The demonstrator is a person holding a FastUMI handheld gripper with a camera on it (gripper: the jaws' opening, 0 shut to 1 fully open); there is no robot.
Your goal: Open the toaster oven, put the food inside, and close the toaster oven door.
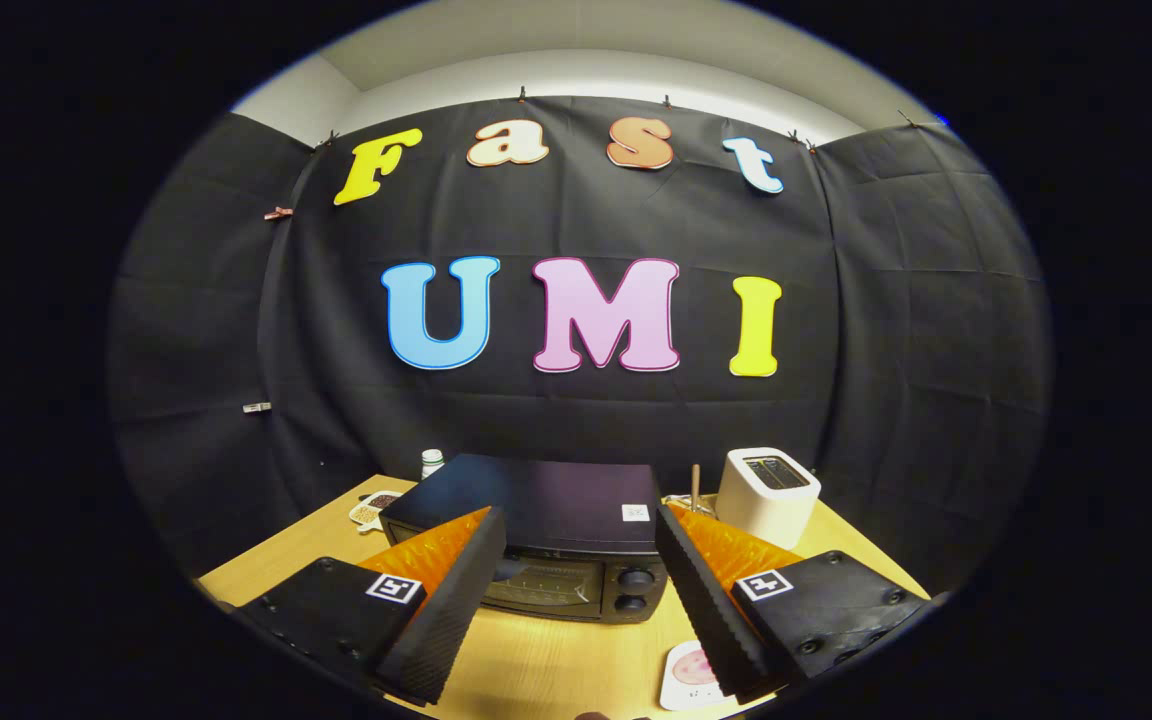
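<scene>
From behind the gripper [581,560], its two fingers are spread wide with nothing between them, and the black toaster oven [546,545] sits square in that gap, just ahead of the tips and a little lower, on the wooden worktop [536,670]. The oven's long axis runs across the line of the fingers, so its front faces them: the glass door [546,585] looks shut, with two control knobs [633,590] stacked at its right end. I judge the door has yet to be opened, which makes this the start of the task. The coming move turns on reaching the door's top edge, where I would expect a handle, though the left finger covers part of the door and I cannot make one out for certain.

Close under the right finger, nearer than the oven, a small white plate [688,678] lies on the worktop with something pinkish and round on it, probably the food, half hidden by that finger. Beyond the oven to the right stands a white pop-up toaster [768,495], with a thin upright stick [695,488] just beside it. Behind the oven's left corner are a small white bottle [432,462] and a little dish of dark bits [373,508]. None of these lies between the fingers and the oven door.
</scene>
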